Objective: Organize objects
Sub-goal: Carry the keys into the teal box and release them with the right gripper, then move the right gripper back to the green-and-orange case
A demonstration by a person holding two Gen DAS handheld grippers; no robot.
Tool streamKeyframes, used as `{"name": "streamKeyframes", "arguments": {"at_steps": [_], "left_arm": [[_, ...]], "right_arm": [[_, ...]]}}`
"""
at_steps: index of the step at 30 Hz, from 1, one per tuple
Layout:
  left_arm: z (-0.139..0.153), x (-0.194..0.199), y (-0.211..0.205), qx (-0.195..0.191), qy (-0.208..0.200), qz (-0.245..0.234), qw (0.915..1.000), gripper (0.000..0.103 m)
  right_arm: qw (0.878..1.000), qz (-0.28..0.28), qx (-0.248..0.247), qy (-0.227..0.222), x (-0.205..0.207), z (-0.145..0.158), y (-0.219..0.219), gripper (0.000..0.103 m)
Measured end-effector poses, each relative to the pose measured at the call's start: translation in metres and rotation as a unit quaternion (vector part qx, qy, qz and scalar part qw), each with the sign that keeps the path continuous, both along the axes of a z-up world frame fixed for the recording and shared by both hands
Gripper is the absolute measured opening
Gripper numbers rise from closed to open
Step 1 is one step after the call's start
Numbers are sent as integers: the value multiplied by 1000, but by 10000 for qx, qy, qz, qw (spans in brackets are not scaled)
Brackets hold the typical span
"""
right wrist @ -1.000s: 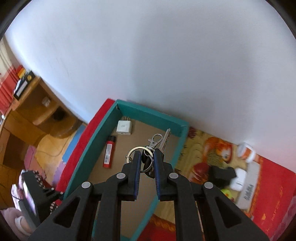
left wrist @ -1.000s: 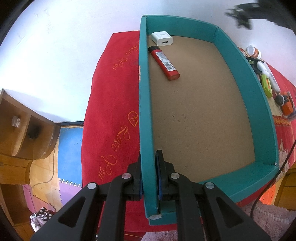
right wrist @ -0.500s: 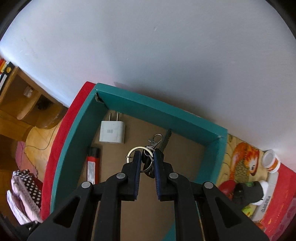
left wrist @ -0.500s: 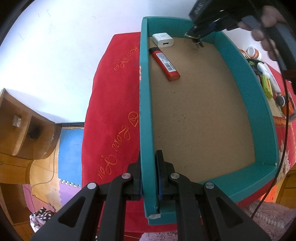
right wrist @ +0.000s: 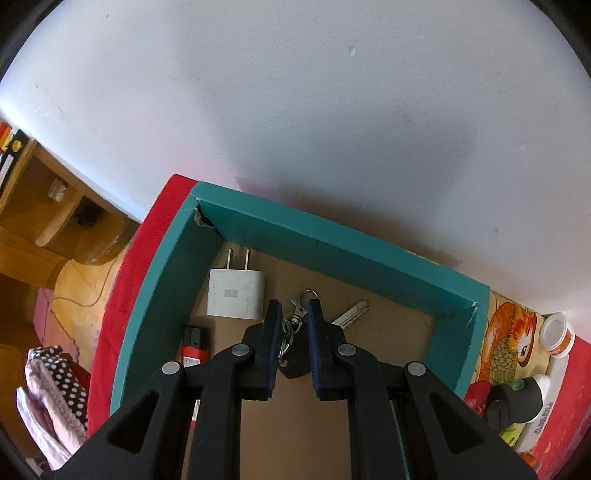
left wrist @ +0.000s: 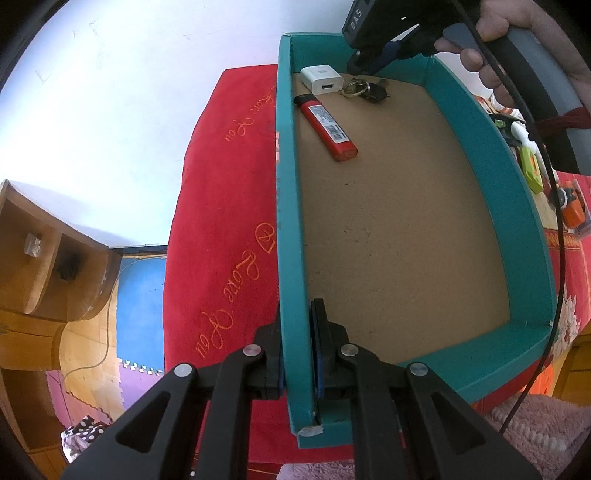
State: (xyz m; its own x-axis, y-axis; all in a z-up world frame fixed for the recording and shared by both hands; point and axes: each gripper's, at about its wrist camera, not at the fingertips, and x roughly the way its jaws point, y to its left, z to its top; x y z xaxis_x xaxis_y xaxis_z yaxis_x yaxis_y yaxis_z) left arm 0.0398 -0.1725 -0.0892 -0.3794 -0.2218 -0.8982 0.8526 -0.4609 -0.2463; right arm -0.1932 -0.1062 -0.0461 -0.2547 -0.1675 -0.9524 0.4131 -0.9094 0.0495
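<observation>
Key bunch (left wrist: 365, 89) lies flat on the brown floor of the teal tray (left wrist: 524, 221), in the far corner region near the tray's back wall, upper centre of the left wrist view. In the right wrist view the key bunch (right wrist: 295, 332) sits between the fingers of the right claw (right wrist: 292, 321); jaws stand spread, pads clear of the keys on both sides, nothing pinched.

White charger (left wrist: 321, 79) lies just left of the keys, prongs toward the back wall. Red lighter (left wrist: 327, 127) lies below the charger, along the tray's left wall.

Left claw (left wrist: 298, 343), bottom centre of its view, is pressed together on the tray's left wall, one pad inside, one outside.

Tray rests on a red cloth (left wrist: 221, 206) with gold lettering. Person's hand (left wrist: 517, 33) grips the right claw's handle, upper right.
</observation>
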Motion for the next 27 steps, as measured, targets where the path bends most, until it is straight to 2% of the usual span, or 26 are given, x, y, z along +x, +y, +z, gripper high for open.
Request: {"name": "streamKeyframes", "arguments": {"at_steps": [3,8,14,20,27], "left_arm": [[0,0,1,2,3,9,10000,8],[0,1,2,0,8,24,10000,8],[-1,0,1,13,14,77,10000,8],[-1,1,2,40,46,127,9999,8],[-1,1,2,40,64,153,9999,8]], "right_arm": [[10000,-17,-66,5,0,4,3,16],[9998,-27,-169,-29,1,10,8,35],[9995,-45,-310,-88,7,19,20,45],[9982,-30,-603,-38,28,36,35,46],[9970,-104,-753,176,62,61,75,47]]}}
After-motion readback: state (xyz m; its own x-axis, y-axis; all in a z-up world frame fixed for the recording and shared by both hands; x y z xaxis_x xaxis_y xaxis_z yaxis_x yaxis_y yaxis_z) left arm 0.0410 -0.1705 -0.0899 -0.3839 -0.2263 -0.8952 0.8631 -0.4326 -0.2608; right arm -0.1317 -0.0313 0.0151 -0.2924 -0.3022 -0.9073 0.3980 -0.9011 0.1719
